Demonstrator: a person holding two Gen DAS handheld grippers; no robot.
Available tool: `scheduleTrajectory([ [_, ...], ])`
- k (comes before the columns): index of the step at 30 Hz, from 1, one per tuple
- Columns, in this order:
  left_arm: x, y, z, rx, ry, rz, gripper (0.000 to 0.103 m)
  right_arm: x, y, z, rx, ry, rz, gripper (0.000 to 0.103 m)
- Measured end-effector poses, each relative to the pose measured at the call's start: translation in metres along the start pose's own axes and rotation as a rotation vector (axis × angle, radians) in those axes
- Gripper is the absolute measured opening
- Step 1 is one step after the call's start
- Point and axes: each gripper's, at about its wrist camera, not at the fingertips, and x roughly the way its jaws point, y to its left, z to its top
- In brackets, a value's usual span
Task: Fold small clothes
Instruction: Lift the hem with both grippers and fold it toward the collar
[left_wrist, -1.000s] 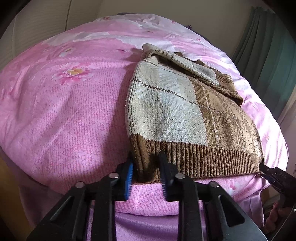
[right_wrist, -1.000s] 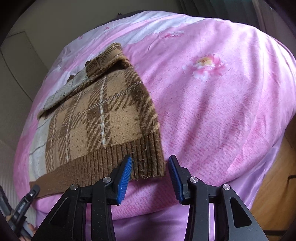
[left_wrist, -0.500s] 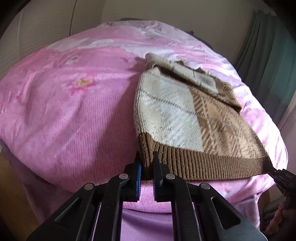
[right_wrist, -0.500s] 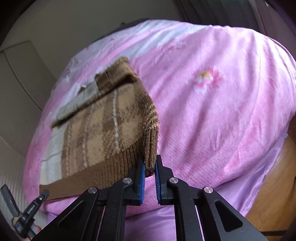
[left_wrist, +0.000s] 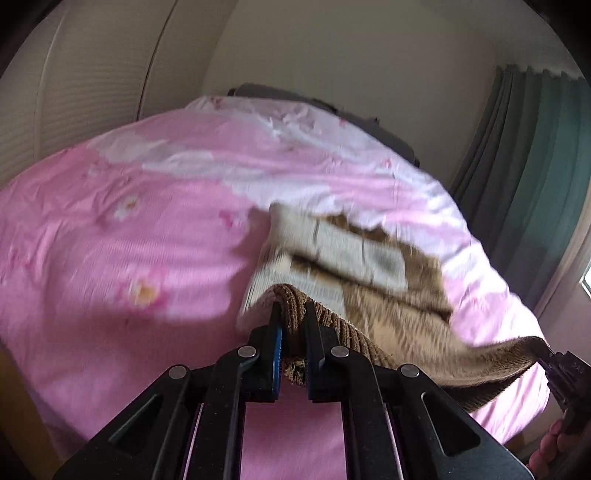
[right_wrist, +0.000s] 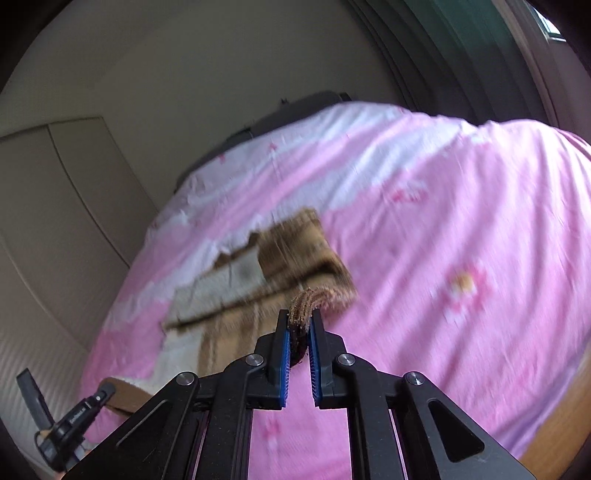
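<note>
A small brown and cream checked knit sweater (left_wrist: 369, 266) lies on the pink bed, its ribbed brown hem lifted off the cover. My left gripper (left_wrist: 293, 314) is shut on the hem's left corner, and the rib bulges up between the pads. In the right wrist view the same sweater (right_wrist: 258, 280) has its right hem corner pinched in my right gripper (right_wrist: 300, 321), which is shut on it. The hem hangs stretched between the two grippers; the sweater's upper part with the folded sleeves still rests on the bed.
The pink flowered bed cover (left_wrist: 129, 240) spreads wide to the left and behind the sweater. Green curtains (left_wrist: 535, 166) hang at the right, a pale wall and wardrobe doors (right_wrist: 55, 192) at the back. A wooden bed edge (right_wrist: 561, 424) shows low right.
Both grippers closed on the hem corners, then rose, lifting the hem off the bed. The views now tilt up toward the wall.
</note>
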Motion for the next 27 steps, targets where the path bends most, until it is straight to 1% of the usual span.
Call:
scheduleTrajectory([
  [2, 0.010, -0.005, 0.019, -0.006, -0.031, -0.003, 0.011, 0.011, 0.006, 0.018, 0.005, -0.029, 0.007, 0.010],
  [6, 0.036, -0.015, 0.056, -0.020, -0.068, 0.001, 0.011, 0.039, 0.015, 0.052, -0.001, -0.070, 0.006, 0.010],
  [11, 0.083, -0.022, 0.096, -0.036, -0.085, 0.017, 0.011, 0.091, 0.022, 0.088, 0.006, -0.087, -0.003, 0.010],
  [19, 0.174, -0.026, 0.141, -0.038, -0.050, 0.043, 0.011, 0.177, 0.015, 0.121, 0.007, -0.069, -0.028, 0.010],
  [22, 0.209, -0.026, 0.150, -0.046, -0.018, 0.059, 0.011, 0.210, 0.010, 0.130, 0.009, -0.045, -0.041, 0.010],
  [27, 0.255, -0.020, 0.152, -0.058, 0.033, 0.087, 0.011, 0.257, 0.005, 0.134, -0.008, -0.003, -0.077, 0.009],
])
